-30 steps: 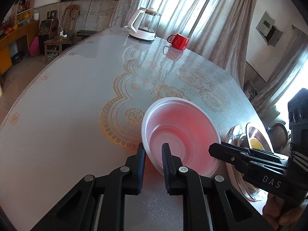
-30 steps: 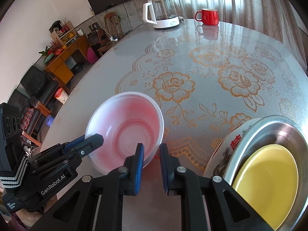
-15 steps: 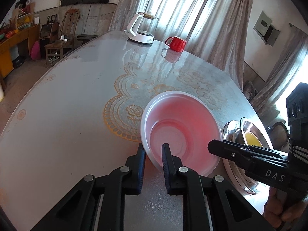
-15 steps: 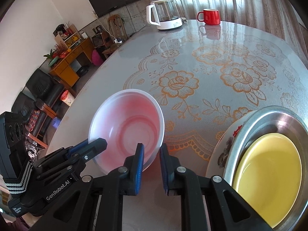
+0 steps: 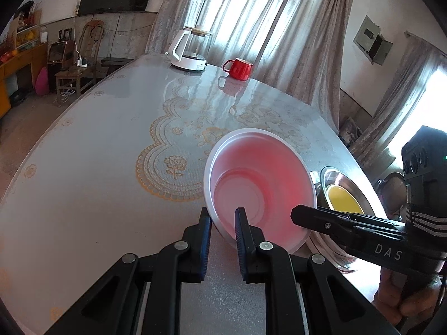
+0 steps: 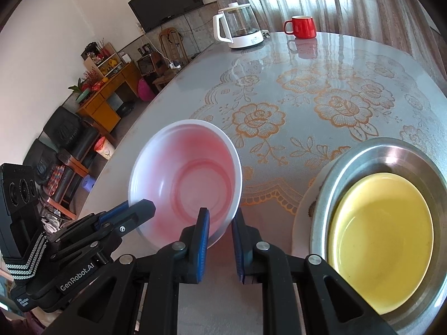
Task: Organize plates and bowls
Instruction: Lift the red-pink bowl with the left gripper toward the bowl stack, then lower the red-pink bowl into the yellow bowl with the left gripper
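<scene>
While both grippers crowd the near edge of the table (image 5: 92, 150), the left gripper (image 5: 222, 224) has its two fingers pinched on the near rim of the pink-and-white plastic bowl (image 5: 259, 184), one inside, one outside. Over on the other side the right gripper (image 6: 220, 224) clamps the same bowl's rim, again a finger each side. The bowl sits tilted, its mouth tipped up toward the cameras, and I can't tell whether its base touches the tabletop. Just beside it, to the right, a yellow dish (image 6: 381, 237) nests in a steel plate (image 6: 391, 150), itself on a patterned white plate (image 6: 306, 212). Farther back, gold rose print, then a white-based glass kettle (image 6: 239, 26) and a red mug (image 6: 301, 26) near the curtains (image 5: 251, 14).
</scene>
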Demonstrator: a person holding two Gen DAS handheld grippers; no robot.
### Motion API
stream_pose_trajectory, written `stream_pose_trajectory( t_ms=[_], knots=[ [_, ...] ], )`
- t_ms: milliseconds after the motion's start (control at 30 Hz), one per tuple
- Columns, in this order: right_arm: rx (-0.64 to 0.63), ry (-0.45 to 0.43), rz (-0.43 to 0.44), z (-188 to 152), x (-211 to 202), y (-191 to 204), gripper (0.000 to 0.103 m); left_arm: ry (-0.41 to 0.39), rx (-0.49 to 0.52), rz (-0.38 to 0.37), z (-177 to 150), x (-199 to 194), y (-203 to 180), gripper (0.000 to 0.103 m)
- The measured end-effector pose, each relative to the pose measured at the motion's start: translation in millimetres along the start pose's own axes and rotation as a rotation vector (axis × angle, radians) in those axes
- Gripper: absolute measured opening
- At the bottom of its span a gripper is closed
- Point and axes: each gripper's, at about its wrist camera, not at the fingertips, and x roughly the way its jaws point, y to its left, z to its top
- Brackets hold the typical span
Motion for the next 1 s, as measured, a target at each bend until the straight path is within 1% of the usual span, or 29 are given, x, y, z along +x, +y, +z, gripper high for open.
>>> stream_pose_trajectory(
  t_ms=[300,367,467,600,733,833,933,1000],
  knots=[
    [0.032,-0.074,0.017,-9,-36,-14,0.015,-0.025,0.081,-0.070,6,-12,-31,0.017],
    [0.039,-0.098,0.012,-12,-47,-20,0.015,-0.021,0.099,-0.102,9,-13,-40,0.017],
    [0.069,-0.137,-0.001,-19,-66,-32,0.015,-0.006,0.132,-0.170,16,-12,-59,0.017],
    [0.135,-0.192,-0.030,-26,-93,-54,0.015,0.040,0.171,-0.257,26,-1,-86,0.017],
    [0.201,-0.234,-0.071,-37,-115,-78,0.015,0.099,0.201,-0.306,31,15,-111,0.017],
    [0.244,-0.229,-0.099,-39,-121,-92,0.015,0.147,0.198,-0.325,31,24,-122,0.017],
    [0.270,-0.229,-0.102,-43,-123,-102,0.017,0.176,0.205,-0.322,27,30,-129,0.017],
    [0.298,-0.214,-0.088,-44,-120,-111,0.018,0.198,0.203,-0.312,23,34,-131,0.017]
  ],
)
